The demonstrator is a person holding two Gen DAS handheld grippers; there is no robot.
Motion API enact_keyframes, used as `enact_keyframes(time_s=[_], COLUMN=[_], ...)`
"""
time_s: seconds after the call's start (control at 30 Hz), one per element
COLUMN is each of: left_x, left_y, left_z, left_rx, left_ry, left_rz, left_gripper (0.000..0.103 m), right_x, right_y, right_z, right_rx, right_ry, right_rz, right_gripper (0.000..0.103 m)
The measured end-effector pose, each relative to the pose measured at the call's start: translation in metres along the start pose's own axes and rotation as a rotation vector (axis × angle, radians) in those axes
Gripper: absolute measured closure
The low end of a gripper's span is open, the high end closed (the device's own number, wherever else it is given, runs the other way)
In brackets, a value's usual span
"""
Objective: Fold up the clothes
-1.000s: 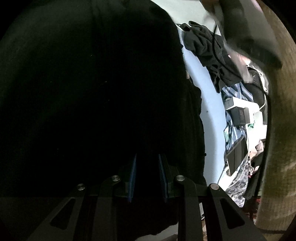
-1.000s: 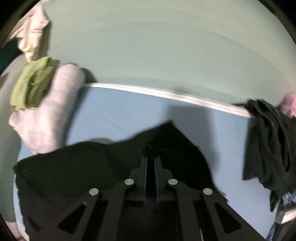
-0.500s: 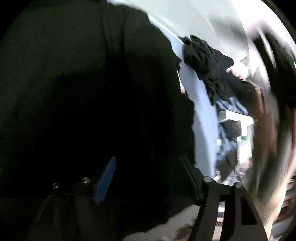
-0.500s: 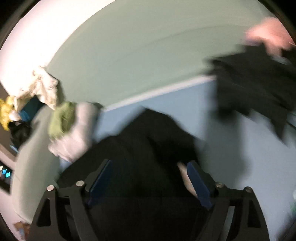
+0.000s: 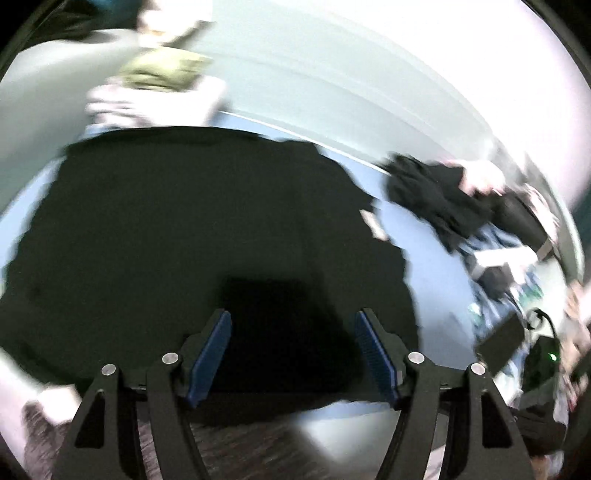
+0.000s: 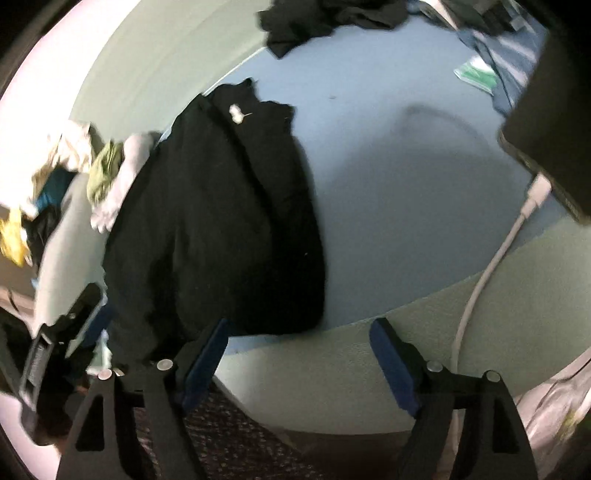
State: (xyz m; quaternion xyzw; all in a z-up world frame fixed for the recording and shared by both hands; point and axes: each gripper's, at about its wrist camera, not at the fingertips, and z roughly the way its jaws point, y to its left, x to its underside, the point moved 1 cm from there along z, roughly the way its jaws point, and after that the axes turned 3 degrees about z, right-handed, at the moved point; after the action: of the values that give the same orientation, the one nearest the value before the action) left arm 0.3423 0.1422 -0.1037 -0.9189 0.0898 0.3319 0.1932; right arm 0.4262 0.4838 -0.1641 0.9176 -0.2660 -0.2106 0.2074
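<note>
A black garment (image 5: 177,240) lies spread flat on the light blue bed sheet (image 5: 436,295); the left wrist view is blurred. My left gripper (image 5: 293,317) hovers above its near part, open, with nothing between the blue pads. From the right wrist, the same black garment (image 6: 221,221) shows as a long folded shape with a small white tag near its far end. My right gripper (image 6: 301,328) is open over the sheet's near edge (image 6: 332,354), just right of the garment's near corner and not touching it. At the lower left a dark tool with a blue pad (image 6: 59,339) looks like the left gripper.
A second crumpled black garment (image 5: 436,199) (image 6: 325,18) lies at the far side of the sheet. Grey-white and green clothes (image 5: 155,85) (image 6: 110,177) are piled beyond the spread garment. A white cable (image 6: 491,266) runs to a black device (image 6: 546,129) at right. Patterned floor (image 6: 229,435) lies below the bed edge.
Both grippers were shut on the black garment; both have let go and opened. Each has pulled back, and the right one has swung to the sheet's near edge.
</note>
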Motion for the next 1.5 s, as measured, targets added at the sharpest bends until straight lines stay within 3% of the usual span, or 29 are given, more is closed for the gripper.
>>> enact_keyframes(time_s=[0.13,0.2,0.27,0.37,0.47,0.53,0.63,0.77,0.83,0.87,0.97,1.13,1.2,1.5], left_x=[-0.001,0.0,0.003,0.013,0.029,0.036,0.039,0.049,0.055,0.057,0.058,0.058,0.058,0.061], left_y=[0.049,0.063,0.077,0.088,0.094,0.099,0.112,0.138,0.15,0.153,0.153,0.149,0.149,0.163], left_z=[-0.028,-0.038,-0.05,-0.057,-0.056,-0.051,-0.047,-0.049,-0.048,-0.048,-0.045,-0.038,-0.037,-0.033], left_rx=[-0.159,-0.198,-0.229,-0.251,-0.273,-0.246,-0.205,-0.181,-0.153,-0.141,-0.155,-0.16,-0.157,-0.107], left_ry=[-0.017,-0.048,-0.096,-0.178,-0.231,-0.222,-0.214,-0.247,-0.242,-0.236,-0.213,-0.169,-0.161,-0.159], left_rz=[-0.087,-0.118,-0.152,-0.183,-0.197,-0.223,-0.311,-0.477,-0.554,-0.571,-0.579,-0.561,-0.563,-0.642], left_gripper=[0.032,0.032,0.032,0.032,0.032,0.032,0.032,0.026,0.025,0.025,0.025,0.025,0.025,0.024], right_x=[0.015,0.015,0.022,0.036,0.044,0.048,0.055,0.071,0.08,0.078,0.072,0.065,0.063,0.06], right_y=[0.017,0.025,0.035,0.056,0.081,0.097,0.122,0.142,0.15,0.153,0.146,0.109,0.103,0.105], right_z=[0.005,0.007,0.001,-0.012,-0.022,-0.028,-0.025,0.003,0.035,0.046,0.046,0.043,0.044,0.048], right_rx=[0.092,0.142,0.136,0.135,0.107,0.099,0.141,0.189,0.238,0.234,0.183,0.026,0.007,-0.017], right_ry=[-0.063,-0.08,-0.088,-0.131,-0.199,-0.262,-0.365,-0.413,-0.381,-0.335,-0.314,-0.291,-0.273,-0.245], right_rz=[-0.12,-0.149,-0.179,-0.236,-0.274,-0.264,-0.206,-0.115,-0.149,-0.169,-0.141,0.05,0.094,0.075], right_gripper=[0.015,0.025,0.032,0.032,0.024,0.016,0.007,0.0,0.002,0.012,0.007,0.004,0.004,0.001])
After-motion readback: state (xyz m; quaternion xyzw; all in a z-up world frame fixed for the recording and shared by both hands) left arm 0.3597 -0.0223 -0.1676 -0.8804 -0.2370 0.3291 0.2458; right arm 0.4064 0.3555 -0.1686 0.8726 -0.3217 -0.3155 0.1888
